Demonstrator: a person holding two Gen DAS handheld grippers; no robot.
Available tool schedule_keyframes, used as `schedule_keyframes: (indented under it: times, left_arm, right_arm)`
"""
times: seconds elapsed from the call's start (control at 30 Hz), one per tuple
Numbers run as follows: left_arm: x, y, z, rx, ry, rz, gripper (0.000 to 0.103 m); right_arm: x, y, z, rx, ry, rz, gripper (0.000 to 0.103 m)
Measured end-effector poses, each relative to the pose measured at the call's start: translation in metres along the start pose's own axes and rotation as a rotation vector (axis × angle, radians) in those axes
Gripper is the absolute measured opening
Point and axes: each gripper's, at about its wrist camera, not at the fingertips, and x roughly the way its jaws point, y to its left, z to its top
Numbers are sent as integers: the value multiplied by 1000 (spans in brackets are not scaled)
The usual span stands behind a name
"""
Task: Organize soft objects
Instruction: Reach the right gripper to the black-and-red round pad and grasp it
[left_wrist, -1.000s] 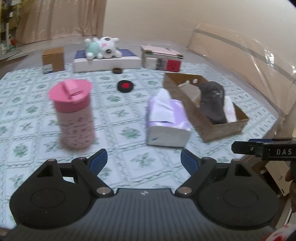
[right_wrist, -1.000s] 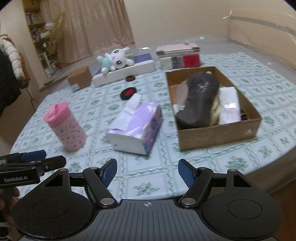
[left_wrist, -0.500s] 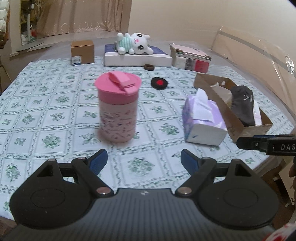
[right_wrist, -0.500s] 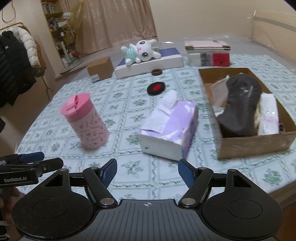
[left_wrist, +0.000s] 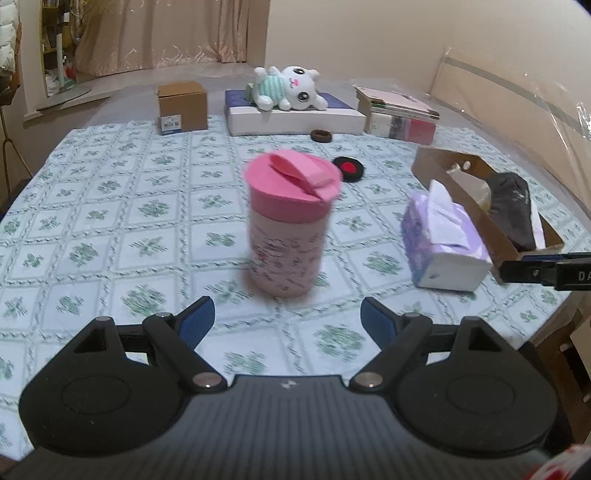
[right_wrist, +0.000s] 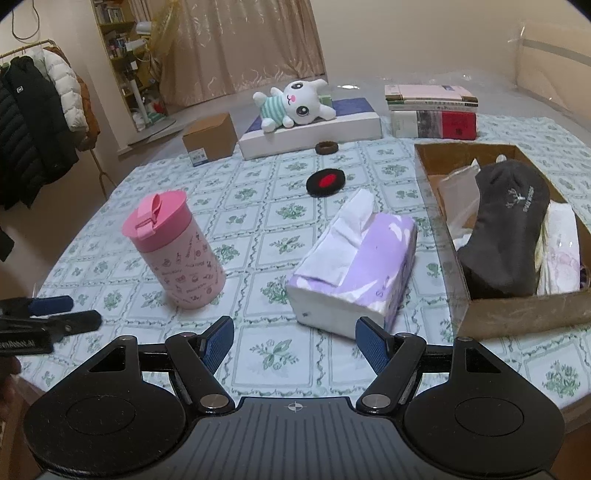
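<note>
Both views have swung leftward, so the left claw (left_wrist: 284, 321), pads apart and empty, now faces the pink tumbler (left_wrist: 290, 225) while the right claw (right_wrist: 295, 341), likewise apart, lines up on the tissue pack (right_wrist: 354, 266) mid-desk beside the cardboard box (right_wrist: 517, 314), likely the next pick.

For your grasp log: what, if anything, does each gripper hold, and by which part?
Nothing. The left gripper and right gripper are both open and empty.

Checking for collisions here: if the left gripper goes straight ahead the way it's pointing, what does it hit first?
Most likely the pink-lidded cup: it stands upright dead ahead of the open left gripper, though depth is hard to judge.
</note>
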Motion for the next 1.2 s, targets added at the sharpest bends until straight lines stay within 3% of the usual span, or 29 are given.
schedule_keyframes:
  times: [0.27,0.57,0.67,0.93,1.0,1.2]
  left_arm:
    - [0,55,41,19,-26,36,84]
    - [29,102,121,78,-41,55,84]
    - [50,107,149,85,-28,26,84]
    - [131,91,218,195,21,-53,84]
    - [154,87,230,212,28,-83,84]
    - [225,74,257,246,72,-113,84]
  right_arm:
    - [20,-3,31,-54,-31,9,73]
    - [57,0,95,-220,-71,26,76]
    - [80,-5,118,-255,-59,34,84]
    - [163,-27,179,-382,51,69,91]
    - [184,-34,189,-407,80,75,98]
    - [255,-50,207,-468,172,95,100]
